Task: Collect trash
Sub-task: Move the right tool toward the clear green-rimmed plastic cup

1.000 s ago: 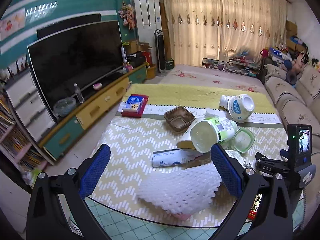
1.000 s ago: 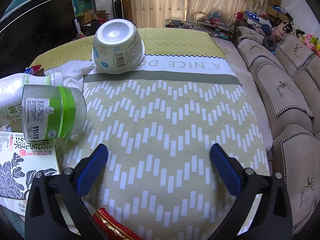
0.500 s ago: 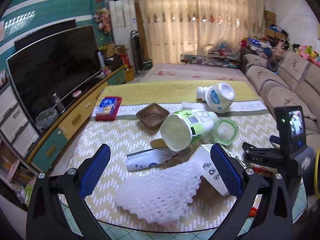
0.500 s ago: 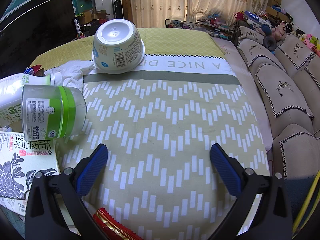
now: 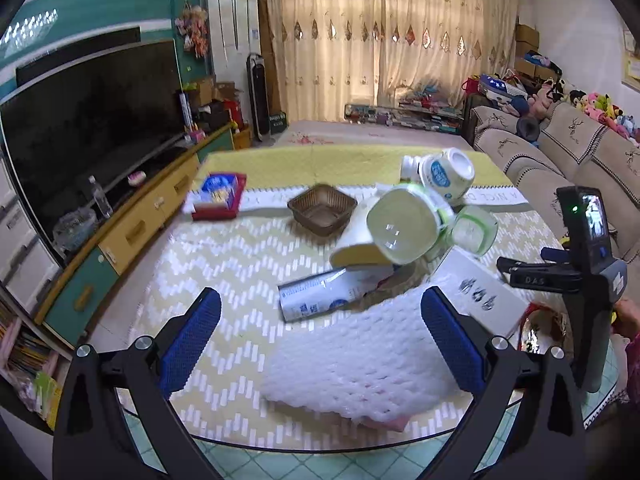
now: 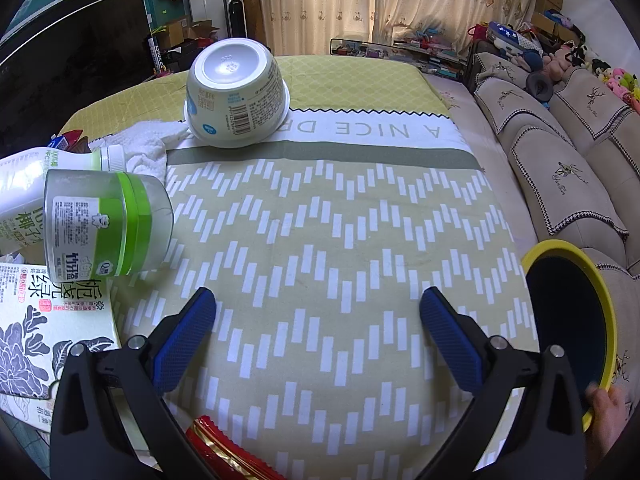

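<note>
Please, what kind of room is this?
Most likely a home living room: a large TV on a low cabinet, a sofa with soft toys along its back, and curtains over the far window. The littered table stands between them.

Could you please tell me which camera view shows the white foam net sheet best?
The left wrist view shows it best: the white foam net sheet lies spread on the tablecloth at the near table edge, ahead of the open left claw. In the right wrist view the sheet does not appear at all.
</note>
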Demonstrator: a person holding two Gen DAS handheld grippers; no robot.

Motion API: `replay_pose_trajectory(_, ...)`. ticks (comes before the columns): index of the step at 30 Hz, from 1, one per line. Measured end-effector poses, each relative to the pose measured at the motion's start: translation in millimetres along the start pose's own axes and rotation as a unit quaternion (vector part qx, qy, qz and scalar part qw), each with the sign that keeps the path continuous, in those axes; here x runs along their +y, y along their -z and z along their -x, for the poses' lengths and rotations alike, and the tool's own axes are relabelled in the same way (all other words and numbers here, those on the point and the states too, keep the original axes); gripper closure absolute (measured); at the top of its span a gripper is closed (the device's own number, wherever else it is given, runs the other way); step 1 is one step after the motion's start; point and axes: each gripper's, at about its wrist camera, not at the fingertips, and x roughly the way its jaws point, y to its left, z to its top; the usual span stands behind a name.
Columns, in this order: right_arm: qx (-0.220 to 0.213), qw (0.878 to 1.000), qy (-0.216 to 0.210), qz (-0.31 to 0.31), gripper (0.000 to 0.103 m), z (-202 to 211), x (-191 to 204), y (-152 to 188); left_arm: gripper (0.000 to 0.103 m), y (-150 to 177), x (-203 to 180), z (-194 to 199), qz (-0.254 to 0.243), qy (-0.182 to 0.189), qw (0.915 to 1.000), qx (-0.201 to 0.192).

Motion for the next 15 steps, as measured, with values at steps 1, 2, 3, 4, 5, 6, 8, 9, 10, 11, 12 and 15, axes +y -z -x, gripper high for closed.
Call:
replay_pose_trajectory(1, 0.000, 1.000, 0.000, 0.000, 0.005, -0.1, 0.0, 0.0, 0.004, 0.9, 1.9, -4.6, 0.002, 0.003, 1.0000, 0.007)
replay_pose_trajectory(2, 0.000, 1.000, 0.000, 0.000, 0.005, 0.1, 0.2, -0.1, 0.004, 1.6, 3.1, -9.9, 0.003, 0.005, 0.9999, 0.015)
replay_pose_trajectory(3, 0.000, 1.000, 0.000, 0.000, 0.005, -0.8, -0.1, 0.4, 0.004, 3.6, 4.4, -15.2, 0.001, 0.005, 0.9997, 0.024)
replay_pose_trajectory(4, 0.000, 1.000, 0.000, 0.000, 0.005, -0.3, -0.1, 0.1, 0.004, 5.6, 5.3, -18.9, 0.000, 0.006, 0.9996, 0.028)
replay_pose_trajectory(5, 0.000, 1.000, 0.000, 0.000, 0.005, 0.0, 0.0, 0.0, 0.004, 7.0, 6.8, -21.8, 0.001, 0.006, 0.9995, 0.031)
replay_pose_trajectory(6, 0.000, 1.000, 0.000, 0.000, 0.005, -0.1, 0.1, 0.0, 0.004, 7.8, 8.6, -23.3, 0.003, 0.008, 0.9995, 0.031)
replay_pose_trajectory(8, 0.000, 1.000, 0.000, 0.000, 0.005, -0.2, -0.1, 0.1, 0.004, 8.4, 12.9, -23.4, 0.008, 0.010, 0.9995, 0.030)
replay_pose_trajectory(9, 0.000, 1.000, 0.000, 0.000, 0.005, -0.3, -0.1, 0.1, 0.004, 8.7, 14.1, -22.9, 0.009, 0.011, 0.9995, 0.029)
replay_pose_trajectory(10, 0.000, 1.000, 0.000, 0.000, 0.005, -0.5, 0.0, 0.2, 0.004, 8.6, 14.7, -20.7, 0.009, 0.012, 0.9995, 0.026)
replay_pose_trajectory(11, 0.000, 1.000, 0.000, 0.000, 0.005, -0.5, -0.2, 0.1, 0.004, 8.6, 16.4, -17.6, 0.008, 0.013, 0.9996, 0.022)
replay_pose_trajectory(12, 0.000, 1.000, 0.001, 0.001, 0.005, -0.4, -0.2, 0.2, 0.004, 8.4, 17.2, -15.1, 0.006, 0.012, 0.9997, 0.019)
replay_pose_trajectory(15, 0.000, 1.000, 0.001, -0.002, 0.005, -0.9, 0.4, 0.3, 0.004, 8.8, 18.5, -7.5, -0.001, 0.010, 0.9999, 0.006)
